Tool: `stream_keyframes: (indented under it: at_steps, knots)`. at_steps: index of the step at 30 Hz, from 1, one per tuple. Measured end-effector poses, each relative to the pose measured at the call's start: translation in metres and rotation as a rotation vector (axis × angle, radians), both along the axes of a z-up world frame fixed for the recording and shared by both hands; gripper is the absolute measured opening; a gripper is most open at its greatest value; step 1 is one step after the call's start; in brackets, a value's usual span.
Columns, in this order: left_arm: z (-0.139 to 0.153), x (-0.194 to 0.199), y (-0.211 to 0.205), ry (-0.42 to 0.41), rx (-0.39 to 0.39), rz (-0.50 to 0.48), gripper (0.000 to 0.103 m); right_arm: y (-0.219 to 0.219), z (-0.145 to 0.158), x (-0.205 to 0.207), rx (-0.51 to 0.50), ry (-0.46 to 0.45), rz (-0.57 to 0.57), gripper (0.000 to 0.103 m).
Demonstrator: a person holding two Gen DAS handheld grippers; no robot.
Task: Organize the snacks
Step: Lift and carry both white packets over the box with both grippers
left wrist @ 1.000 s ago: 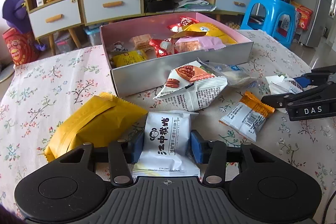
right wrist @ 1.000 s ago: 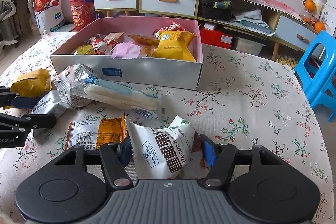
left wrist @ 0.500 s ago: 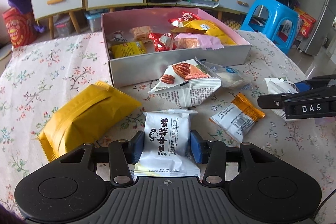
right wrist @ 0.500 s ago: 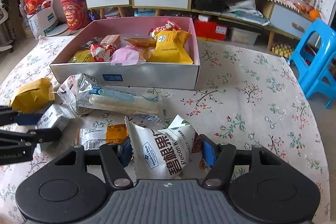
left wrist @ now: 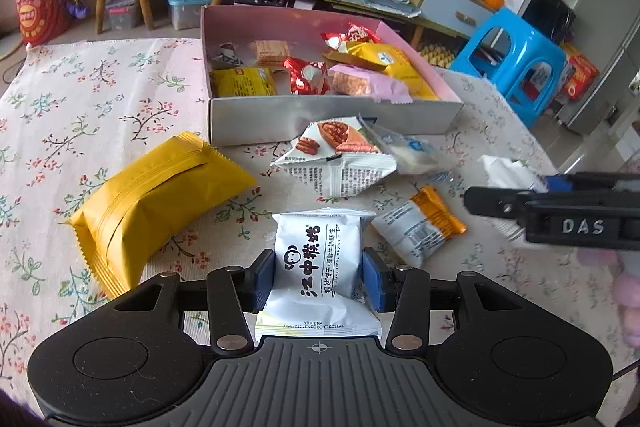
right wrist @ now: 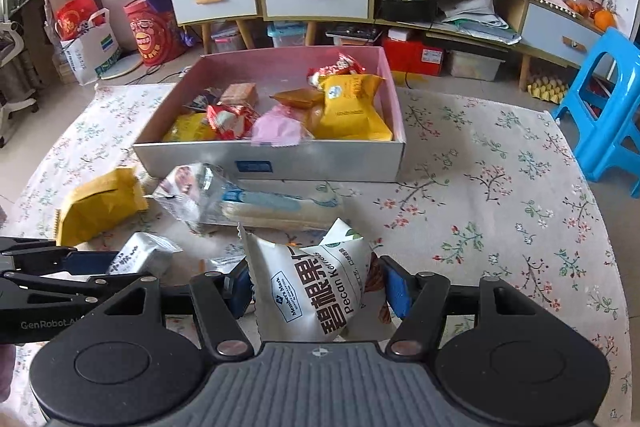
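The left gripper (left wrist: 319,279) is pointing steeply downward, its two blue pads (left wrist: 264,281) pressing on either side of a white biscuit packet (left wrist: 320,263) that is sitting upright between the fingers and reaching back toward the palm. The right gripper (right wrist: 316,287) is tilting down at much the same slant, its blue pads (right wrist: 394,287) clamping a white pecan packet (right wrist: 308,291), which is leaning between the fingers and sticking up past the fingertips. Each gripper is showing side-on at the edge of the other's view.

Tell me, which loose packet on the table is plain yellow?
The big yellow packet, left of the box; the other loose ones are white or clear, one with an orange end.
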State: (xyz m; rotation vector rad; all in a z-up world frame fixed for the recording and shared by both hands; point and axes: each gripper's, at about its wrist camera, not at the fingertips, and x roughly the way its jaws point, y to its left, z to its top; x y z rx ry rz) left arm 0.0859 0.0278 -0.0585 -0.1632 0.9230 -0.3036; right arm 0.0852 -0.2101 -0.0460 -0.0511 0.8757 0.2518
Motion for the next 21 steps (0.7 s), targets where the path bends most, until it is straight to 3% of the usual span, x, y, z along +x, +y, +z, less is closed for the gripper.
stream_keyframes:
  at_steps: [10,21]
  knots:
    - [0.034,-0.002,0.012,-0.067,-0.038,0.045,0.043,0.014,0.020,0.001,0.053,-0.029,-0.005,0.053]
    - [0.066,0.022,0.029,-0.167,-0.001,0.114,0.043,0.015,0.051,0.021,0.160,-0.098,-0.071,0.053]
